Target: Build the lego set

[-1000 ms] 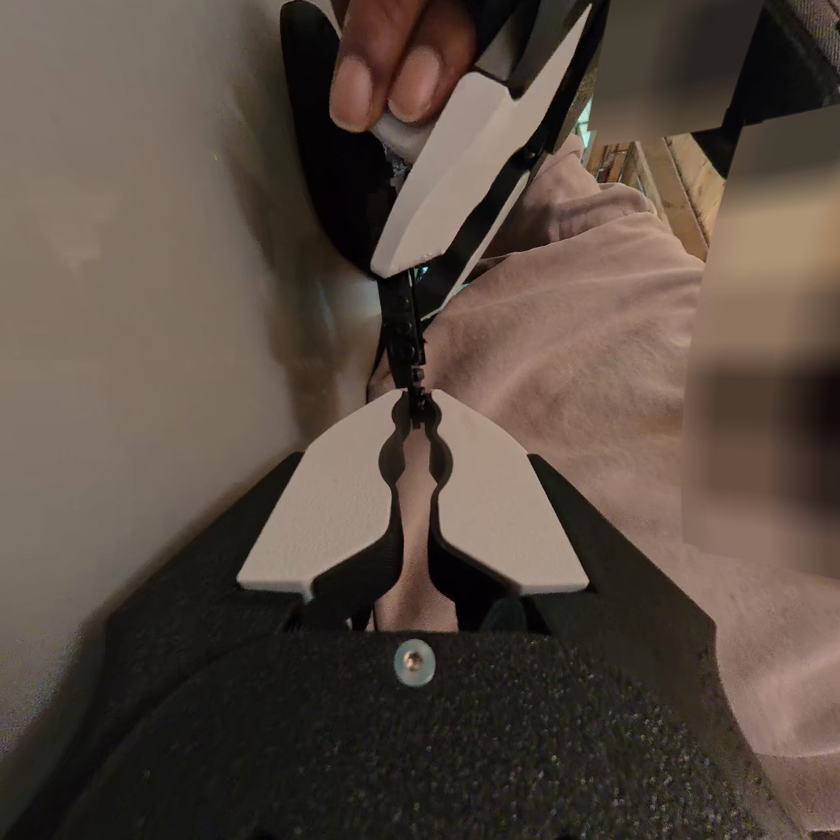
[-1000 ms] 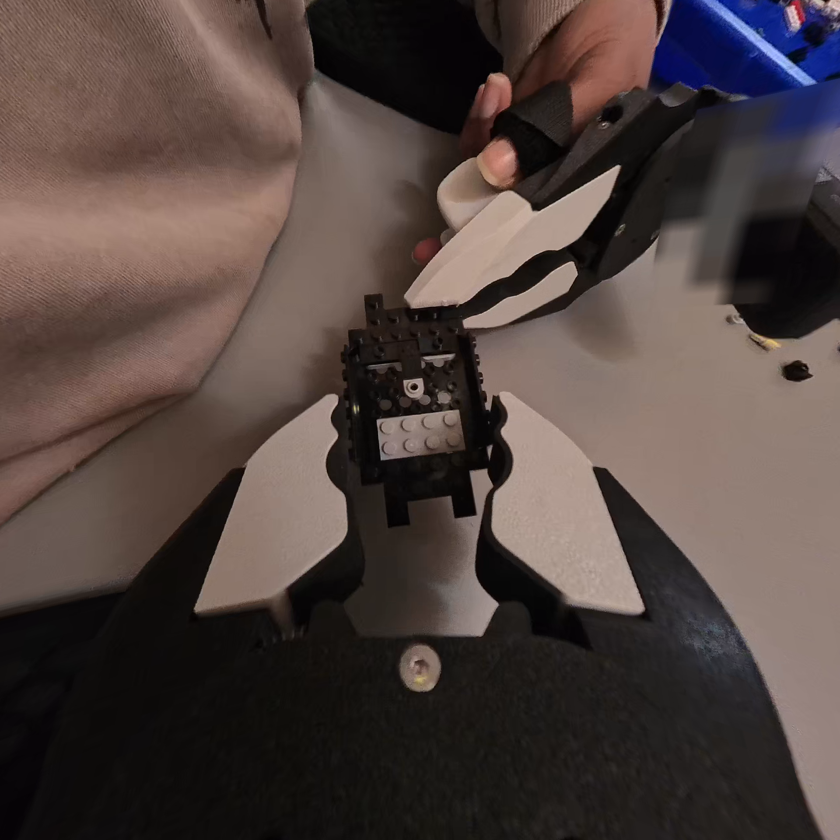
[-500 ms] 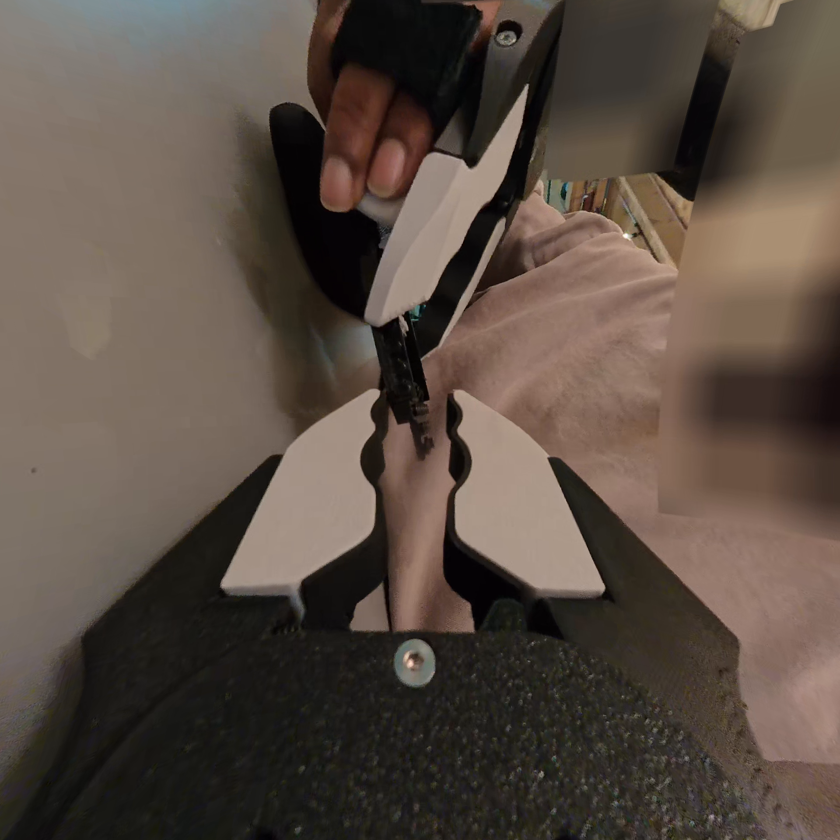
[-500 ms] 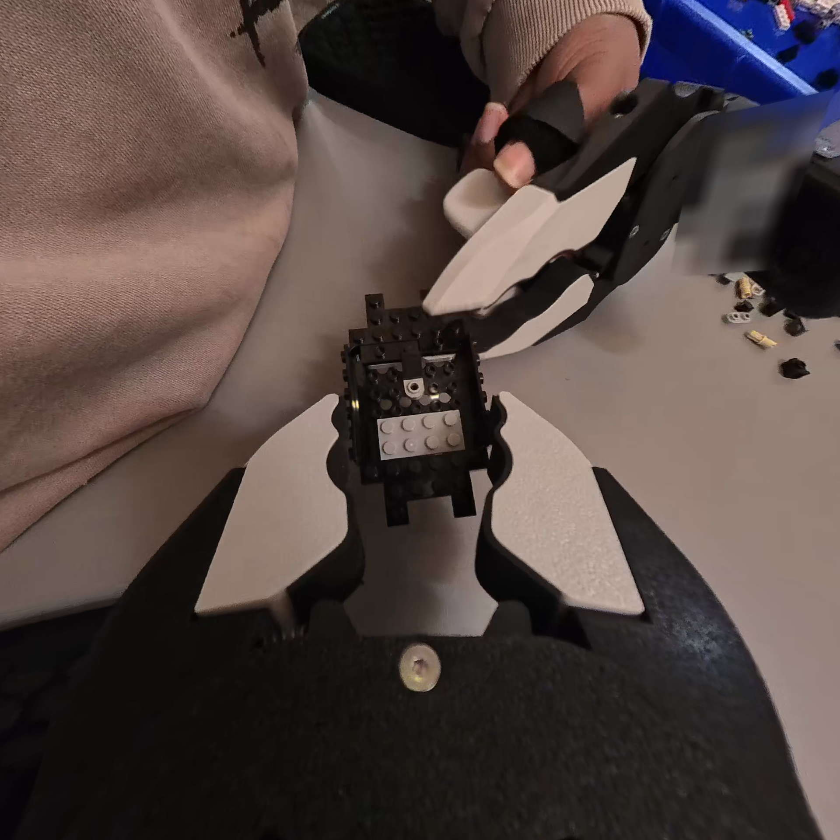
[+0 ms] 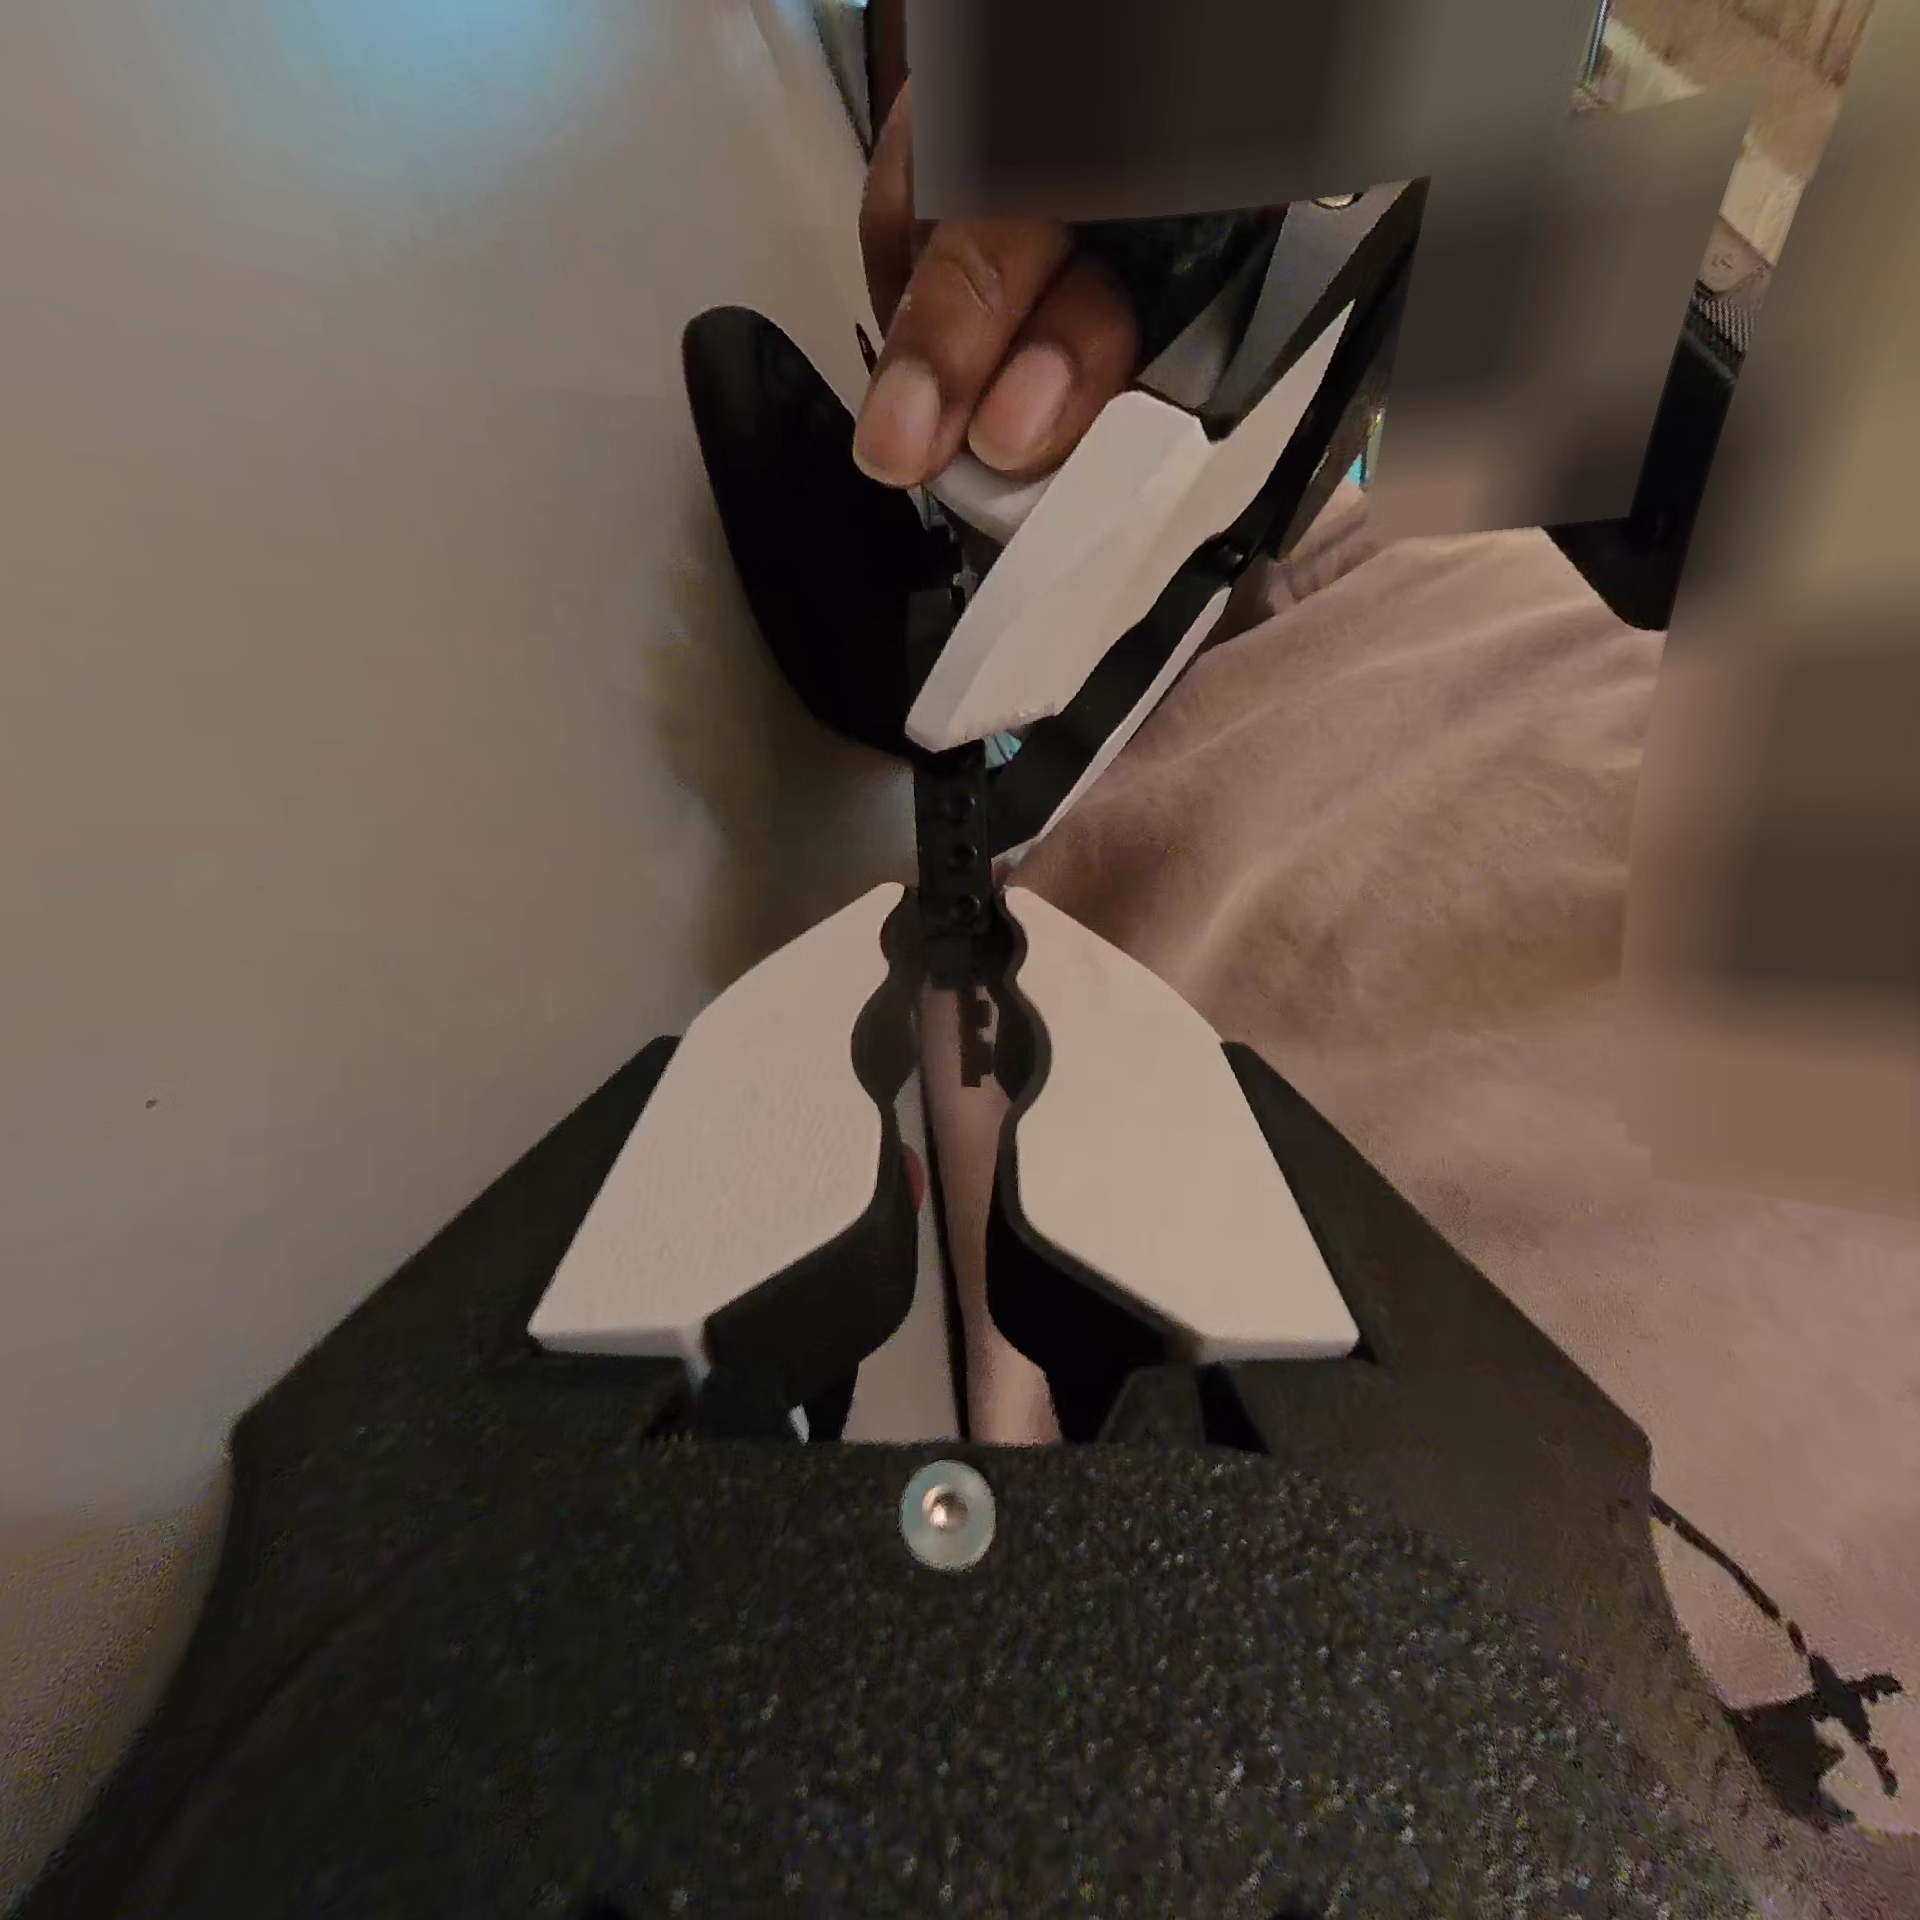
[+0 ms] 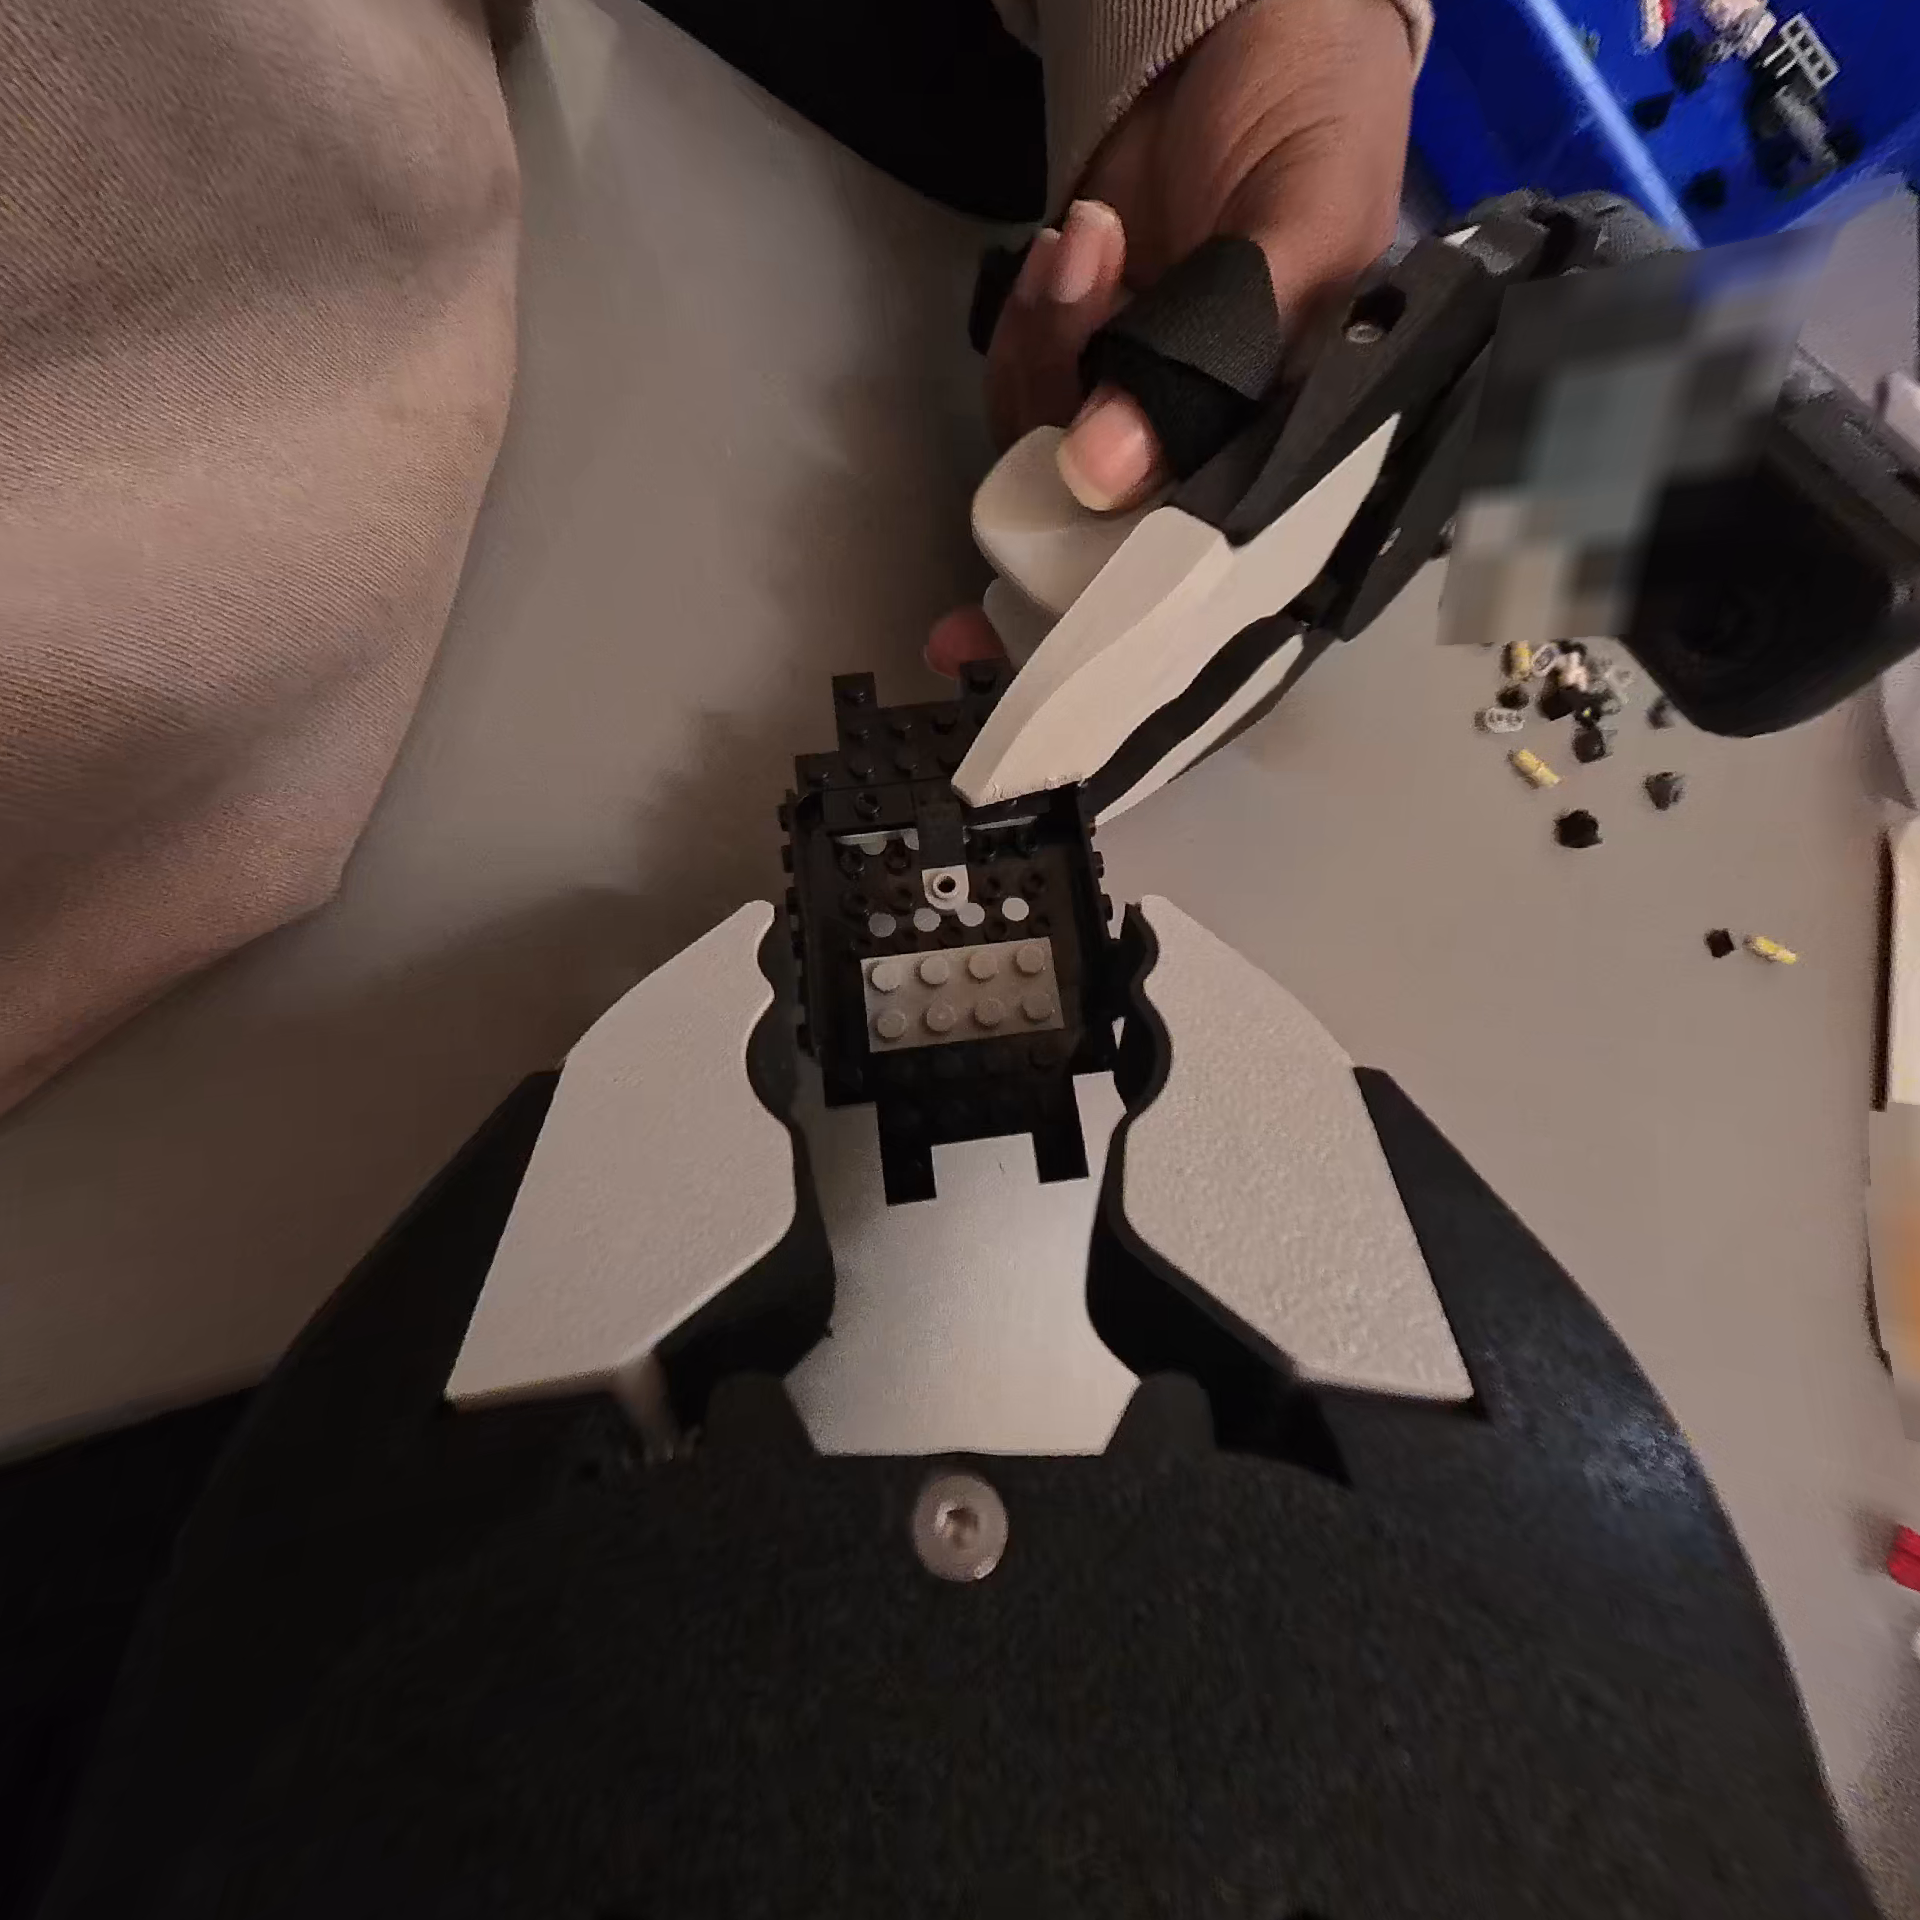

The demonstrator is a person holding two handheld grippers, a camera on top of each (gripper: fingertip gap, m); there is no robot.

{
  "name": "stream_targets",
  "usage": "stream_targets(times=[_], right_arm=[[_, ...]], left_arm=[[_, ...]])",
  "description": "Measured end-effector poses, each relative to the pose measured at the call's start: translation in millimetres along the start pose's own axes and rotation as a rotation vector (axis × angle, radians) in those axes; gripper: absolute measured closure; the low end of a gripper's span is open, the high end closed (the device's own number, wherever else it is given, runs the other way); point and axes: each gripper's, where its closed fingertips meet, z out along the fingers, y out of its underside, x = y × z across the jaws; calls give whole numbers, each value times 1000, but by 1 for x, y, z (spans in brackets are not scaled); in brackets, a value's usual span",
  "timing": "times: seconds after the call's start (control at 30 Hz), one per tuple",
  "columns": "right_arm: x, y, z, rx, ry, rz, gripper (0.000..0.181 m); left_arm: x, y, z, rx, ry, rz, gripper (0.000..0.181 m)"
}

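Note:
A black Lego build (image 6: 940, 914) with a light grey studded plate (image 6: 961, 997) on its face is held off the white table (image 6: 1351, 987). My right gripper (image 6: 951, 920) is shut on the build's two sides. My left gripper (image 6: 1049, 795) comes in from the upper right and its tips pinch the build's top edge. In the left wrist view the build (image 5: 951, 831) shows edge-on. My left gripper (image 5: 953, 914) is shut on its near edge, and my right gripper (image 5: 997, 758) holds the far end. A hand (image 5: 966, 364) grips the right gripper.
Several small loose pieces (image 6: 1569, 727) lie on the table to the right. A blue bin (image 6: 1662, 114) with parts stands at the back right. The person's beige sweatshirt (image 6: 208, 468) fills the left side. A white sheet (image 6: 1901, 977) lies at the right edge. The tips of both grippers are at nearly the same place.
Half a second ago my left gripper stood open around the build's edge; it has closed on that edge again. My right gripper has kept its hold on the build.

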Motion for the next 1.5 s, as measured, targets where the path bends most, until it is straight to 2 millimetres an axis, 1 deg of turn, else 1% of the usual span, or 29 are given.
stream_targets(times=[0.17, 0.37, 0.5, 0.7, 0.87, 1.0, 1.1, 1.13, 1.27, 1.37, 1.5], right_arm=[[-1, -8, -4, 25, 4, -32, 122], [0, -11, -10, -1, 20, -81, 122], [0, -9, -9, -43, 40, -122, 122], [-9, -7, -3, -80, 16, -158, 122], [-10, -4, 0, -115, 34, -180, 122], [-13, -1, 4, -151, 38, -196, 122], [-18, -6, 4, -128, 26, -184, 122], [-15, -2, 4, -150, 47, -200, 122], [-12, -4, 3, -135, 59, -201, 122], [-9, -3, 2, -142, 71, -193, 122], [-6, -1, 3, -158, 81, -192, 122]], left_arm=[[8, 3, 0, -41, 19, 50, 170], [13, 0, 0, -55, 22, 83, 170], [10, 2, 1, -76, -6, 108, 170], [4, 14, 4, -164, -45, 142, 170], [-1, 16, 5, -157, -91, 161, 170], [-6, 19, 7, -133, -94, 142, 170], [-1, 24, 8, -133, -73, 153, 170], [-2, 20, 8, -103, -100, 171, 170], [0, 17, 6, -79, -110, 200, 170], [-3, 17, 4, -77, -151, 232, 163], [-3, 14, 3, -35, -154, 206, 161]])
